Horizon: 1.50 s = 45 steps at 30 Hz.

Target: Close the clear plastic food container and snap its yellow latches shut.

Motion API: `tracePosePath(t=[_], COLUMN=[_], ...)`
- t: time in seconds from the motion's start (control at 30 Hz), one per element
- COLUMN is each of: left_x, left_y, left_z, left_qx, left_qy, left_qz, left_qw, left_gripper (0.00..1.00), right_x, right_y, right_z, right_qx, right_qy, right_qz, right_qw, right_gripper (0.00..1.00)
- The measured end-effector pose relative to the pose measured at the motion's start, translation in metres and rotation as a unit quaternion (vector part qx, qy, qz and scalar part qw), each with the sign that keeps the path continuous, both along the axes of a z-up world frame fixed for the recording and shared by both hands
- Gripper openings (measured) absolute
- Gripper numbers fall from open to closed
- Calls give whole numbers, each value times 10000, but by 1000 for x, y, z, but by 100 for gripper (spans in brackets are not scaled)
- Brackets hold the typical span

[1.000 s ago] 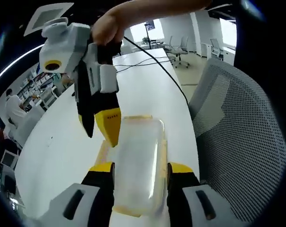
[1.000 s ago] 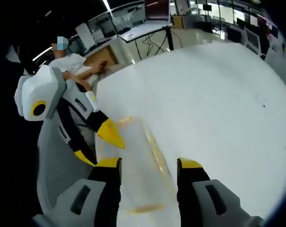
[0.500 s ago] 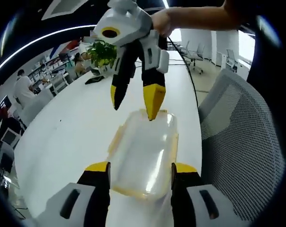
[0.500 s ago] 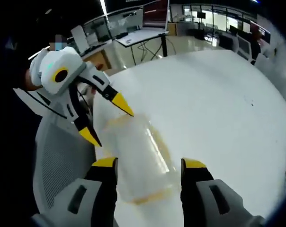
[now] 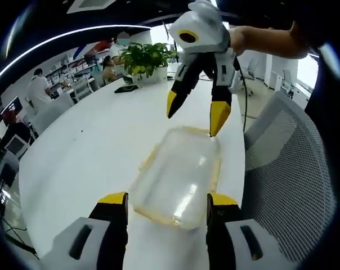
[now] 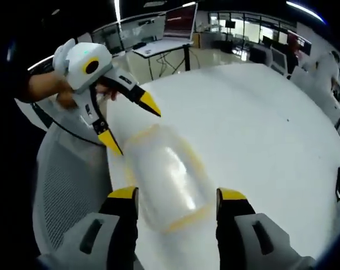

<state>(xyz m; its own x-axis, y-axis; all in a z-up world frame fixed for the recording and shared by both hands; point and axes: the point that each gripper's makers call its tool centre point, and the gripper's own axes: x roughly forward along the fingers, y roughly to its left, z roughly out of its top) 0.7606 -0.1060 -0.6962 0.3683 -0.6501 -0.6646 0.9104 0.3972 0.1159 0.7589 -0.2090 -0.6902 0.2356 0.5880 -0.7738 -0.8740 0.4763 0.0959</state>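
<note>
The clear plastic container (image 5: 178, 174) with a yellow rim and latches lies on the white table (image 5: 80, 152), close to the edge. My left gripper (image 5: 166, 201) is open, its jaws on either side of the container's near end, apart from it. My right gripper (image 5: 193, 118) reaches in from above, open, its tips over the container's far end. In the right gripper view the container (image 6: 167, 174) runs away from my open right gripper (image 6: 178, 196). There the left gripper (image 6: 136, 129) stands open at the container's far left corner. The lid looks seated; I cannot tell how the latches stand.
A grey mesh chair (image 5: 288, 169) stands right beside the table edge, also seen as the chair (image 6: 63, 185) on the left. A potted plant (image 5: 144, 56) sits at the table's far end. The wide table top (image 6: 260, 129) stretches to the right. People sit at desks behind.
Both cameras have shifted. The right gripper's tips moved from the container's left side to above its far end. The left gripper's jaws spread wider. The container stays put.
</note>
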Motion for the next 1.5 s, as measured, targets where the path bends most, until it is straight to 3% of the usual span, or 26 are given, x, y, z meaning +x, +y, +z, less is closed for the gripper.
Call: tracePosePath(t=[0.47,0.83,1.5], left_x=[-7,-6,0], left_y=[6,5,6], left_z=[-13,-20,-28], left_qx=[-126,-240,-235], left_qy=[163,123,199], left_qz=[483,825,979], left_qw=[9986,9962,9947], left_gripper=[52,53,52], right_x=[-13,-19,-7], right_y=[-8,-10,-9], right_z=[-15,-29,-32], right_qx=[187,177,215], right_qy=[-257,-421,-580], right_qz=[-613,-840,-1100], right_qw=[9976,9954,9920], right_gripper=[54,54,53])
